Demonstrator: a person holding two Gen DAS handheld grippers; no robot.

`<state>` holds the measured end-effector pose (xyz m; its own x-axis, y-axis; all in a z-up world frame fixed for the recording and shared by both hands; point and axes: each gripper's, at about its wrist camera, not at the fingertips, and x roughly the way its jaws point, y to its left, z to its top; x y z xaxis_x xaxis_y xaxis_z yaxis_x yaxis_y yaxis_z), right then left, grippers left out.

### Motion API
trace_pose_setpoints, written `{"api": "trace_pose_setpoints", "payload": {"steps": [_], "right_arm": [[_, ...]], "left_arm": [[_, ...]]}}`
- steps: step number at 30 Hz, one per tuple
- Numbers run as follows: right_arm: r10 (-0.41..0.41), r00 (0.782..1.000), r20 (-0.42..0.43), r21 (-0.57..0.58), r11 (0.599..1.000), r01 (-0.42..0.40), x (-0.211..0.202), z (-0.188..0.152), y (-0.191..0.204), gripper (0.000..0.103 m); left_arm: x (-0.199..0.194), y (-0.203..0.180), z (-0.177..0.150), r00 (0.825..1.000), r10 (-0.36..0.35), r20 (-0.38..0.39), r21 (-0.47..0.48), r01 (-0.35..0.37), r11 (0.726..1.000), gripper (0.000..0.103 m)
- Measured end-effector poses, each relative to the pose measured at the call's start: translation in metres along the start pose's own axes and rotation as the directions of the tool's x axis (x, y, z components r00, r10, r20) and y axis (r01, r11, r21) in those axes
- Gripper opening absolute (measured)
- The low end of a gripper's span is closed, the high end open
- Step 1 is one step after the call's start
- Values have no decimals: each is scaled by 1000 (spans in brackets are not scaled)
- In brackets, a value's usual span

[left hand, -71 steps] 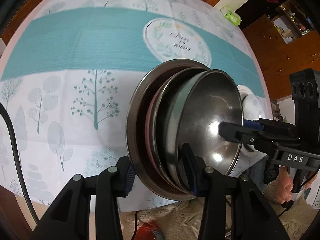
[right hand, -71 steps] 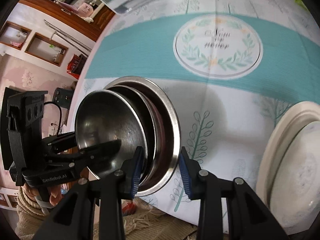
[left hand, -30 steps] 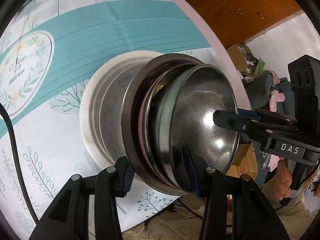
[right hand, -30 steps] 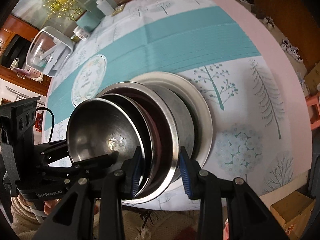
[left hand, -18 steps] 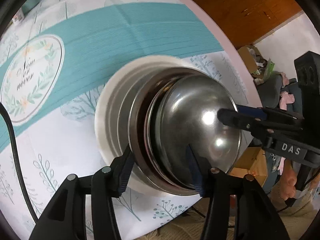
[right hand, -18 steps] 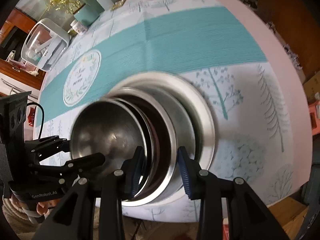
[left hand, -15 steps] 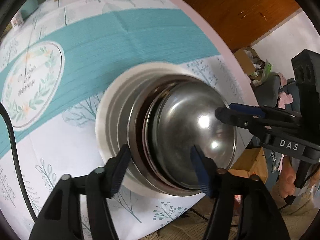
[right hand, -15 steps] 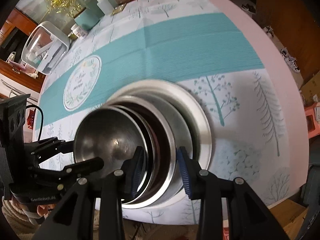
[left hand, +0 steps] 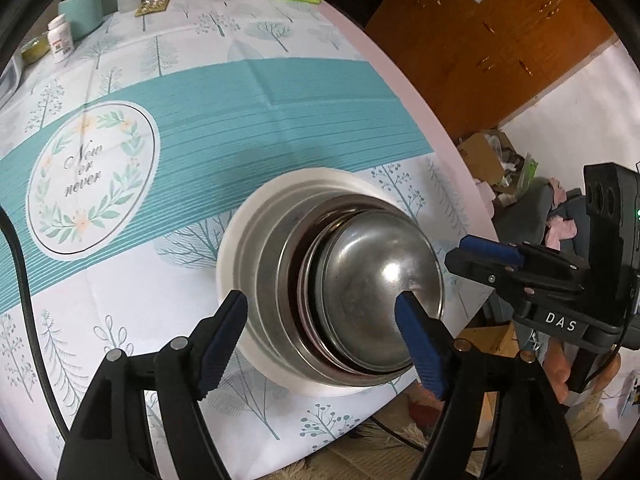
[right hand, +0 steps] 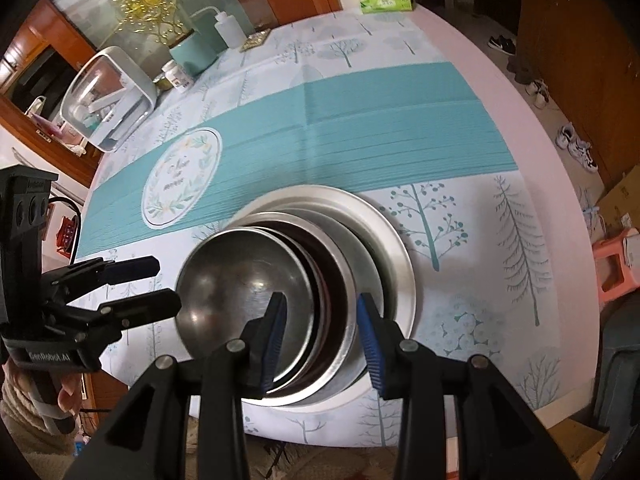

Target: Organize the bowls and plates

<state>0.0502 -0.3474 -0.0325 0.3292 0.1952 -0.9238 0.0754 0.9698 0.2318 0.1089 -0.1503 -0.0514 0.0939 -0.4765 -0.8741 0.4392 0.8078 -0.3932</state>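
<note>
Left gripper (left hand: 322, 342): blue ribbed fingers (left hand: 418, 346) spreading wider, clear of the nested steel bowls (left hand: 376, 300) between them. Right gripper (right hand: 322, 340): fingers parted astride the stack's near rims, contact unclear. Bowls stacked in a white plate (right hand: 400, 258) on the tree-print desk (right hand: 500, 216); "Now or never" (left hand: 82, 170) printed, "DAS" (left hand: 560, 322) on right gripper.

We cannot count the dishes nested under the steel bowl (left hand: 376, 280), only their rims show, and the white plate (right hand: 404, 276) hides the table's near edge.
</note>
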Motion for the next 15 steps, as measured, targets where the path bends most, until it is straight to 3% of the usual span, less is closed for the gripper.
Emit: {"api": "trace_pose_setpoints", "payload": {"steps": [9,15], "right_arm": [[2,998,64,-46,999,1,-20,-4,15,37],[-5,994,107,-77,997,13,-29,-7,28,37]], "left_arm": [[-31,-4,-16,992,32,120,34,-36,999,80],[-42,-5,-28,986,61,156,3,-63,998,80]]}}
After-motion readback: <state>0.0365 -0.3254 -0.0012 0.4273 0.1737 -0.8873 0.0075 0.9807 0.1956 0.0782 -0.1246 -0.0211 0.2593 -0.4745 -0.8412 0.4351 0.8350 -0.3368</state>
